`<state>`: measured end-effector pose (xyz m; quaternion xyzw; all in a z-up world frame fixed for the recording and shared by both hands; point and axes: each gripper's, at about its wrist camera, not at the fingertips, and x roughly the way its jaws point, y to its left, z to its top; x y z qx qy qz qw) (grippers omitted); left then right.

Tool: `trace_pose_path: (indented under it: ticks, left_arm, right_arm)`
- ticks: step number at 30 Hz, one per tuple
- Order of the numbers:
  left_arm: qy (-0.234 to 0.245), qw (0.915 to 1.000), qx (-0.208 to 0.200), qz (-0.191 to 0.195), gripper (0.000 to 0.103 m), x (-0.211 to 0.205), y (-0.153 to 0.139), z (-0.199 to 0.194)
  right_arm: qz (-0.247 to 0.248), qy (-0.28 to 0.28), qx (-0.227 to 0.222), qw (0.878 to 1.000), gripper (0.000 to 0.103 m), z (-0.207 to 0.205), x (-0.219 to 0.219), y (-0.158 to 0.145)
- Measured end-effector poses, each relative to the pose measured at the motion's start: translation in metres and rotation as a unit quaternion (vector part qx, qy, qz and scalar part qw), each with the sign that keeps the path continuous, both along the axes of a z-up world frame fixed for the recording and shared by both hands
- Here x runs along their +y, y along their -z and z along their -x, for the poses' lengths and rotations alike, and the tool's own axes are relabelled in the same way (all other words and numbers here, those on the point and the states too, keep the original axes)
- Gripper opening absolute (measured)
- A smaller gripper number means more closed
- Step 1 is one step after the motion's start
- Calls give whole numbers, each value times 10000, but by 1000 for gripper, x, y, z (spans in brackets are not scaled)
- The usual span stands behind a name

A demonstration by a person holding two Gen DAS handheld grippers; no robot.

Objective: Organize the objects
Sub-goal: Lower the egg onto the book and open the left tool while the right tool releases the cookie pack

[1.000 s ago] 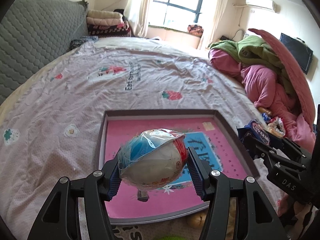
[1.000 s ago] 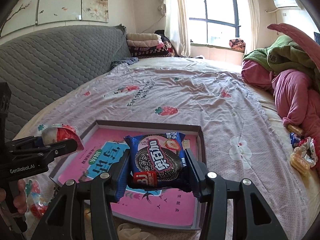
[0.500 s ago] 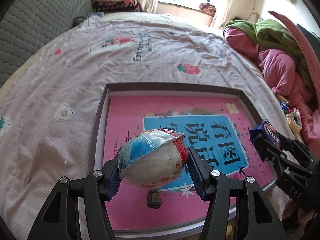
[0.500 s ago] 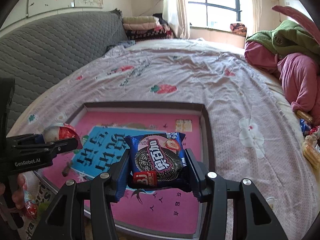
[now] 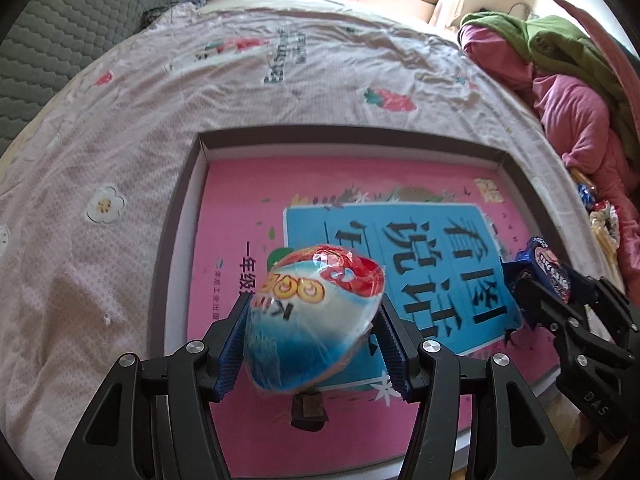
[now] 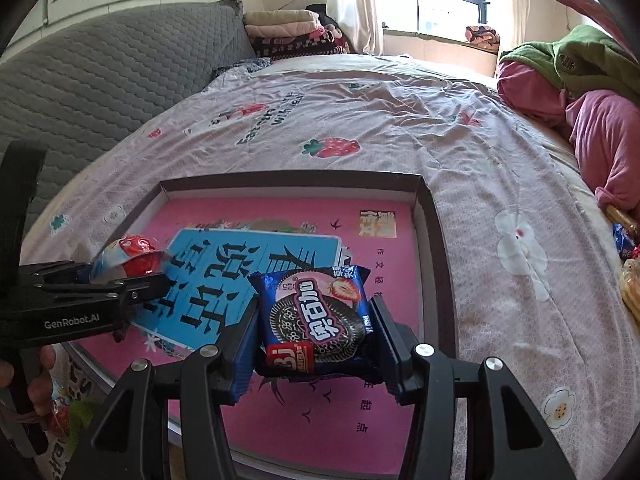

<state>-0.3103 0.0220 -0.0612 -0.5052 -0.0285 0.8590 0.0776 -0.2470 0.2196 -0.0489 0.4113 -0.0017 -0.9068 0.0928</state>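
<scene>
Both tools are hovering over the tray (image 5: 508,160): left tool (image 5: 314,342) clamping an egg-shaped snack (image 5: 312,316), right tool (image 6: 314,340) gripping a biscuit packet (image 6: 316,316); neither is placed yet.

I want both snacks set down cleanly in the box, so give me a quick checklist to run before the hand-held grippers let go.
1. Left hand-held gripper clamps the egg-shaped snack: ok.
2. Right hand-held gripper clamps the cookie pack: ok.
3. Both snacks over the box, inside its rim: ok.
4. Box floor below them free of other items: ok.
5. Snacks touching the box floor: cannot tell.
6. The two grippers apart from each other: ok.
</scene>
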Motion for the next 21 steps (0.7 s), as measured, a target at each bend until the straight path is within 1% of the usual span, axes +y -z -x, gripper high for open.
trace_pose_path:
  ticks: [6,12,16,19,21]
  left_arm:
    - [-7,10000,-9,26,60,0,2,3]
    - [1,10000,-28,4,61,0,1,2]
    - [30,9999,-80,-139,67,-1,-3,1]
    - [42,9999,-8,-148,68,-2,-7,-2]
    - [45,9998,-5,-174,68,-2,-8,-3]
  right_arm:
    - [-86,-15,-218,9997,53,4,-4,8]
    - [-167,-64,-282,9994,55,5,-6,8]
    - [-275,-129,-251,9992,55,3,-11,7]
    - [-292,-111,-224,9993,55,4,-12,4]
    - [-299,-110,-205,9993,57,2,-12,2]
